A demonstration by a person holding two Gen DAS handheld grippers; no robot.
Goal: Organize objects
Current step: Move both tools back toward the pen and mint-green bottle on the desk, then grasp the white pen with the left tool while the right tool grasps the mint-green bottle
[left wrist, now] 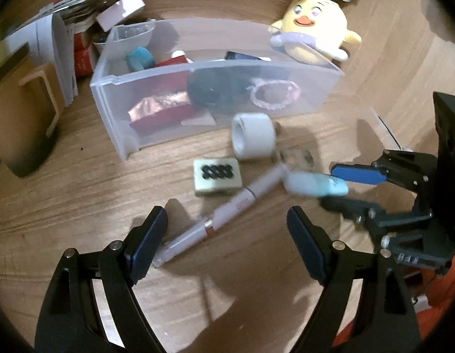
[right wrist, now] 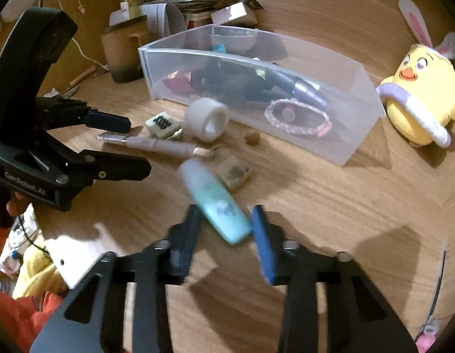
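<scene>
A clear plastic bin [left wrist: 315, 73] [right wrist: 359, 135] stands on the wooden table and holds a bracelet, dark items and red packets. In front of it lie a white tape roll [left wrist: 252, 139] [right wrist: 207, 119], a cream tile with a black pattern [left wrist: 217, 176] [right wrist: 162, 125] and a lilac pen [left wrist: 227, 206] [right wrist: 157, 144]. My left gripper [left wrist: 227, 232] is open around the pen's lower end, just above the table. My right gripper [right wrist: 224, 229] [left wrist: 339, 188] is shut on a small teal bottle [right wrist: 218, 206] [left wrist: 315, 184], which is blurred.
A yellow chick plush [left wrist: 312, 29] [right wrist: 418, 94] sits right of the bin. Papers and boxes [left wrist: 65, 29] and a brown mug [right wrist: 124, 53] stand behind it on the left. A small brown block [right wrist: 236, 172] lies near the bottle.
</scene>
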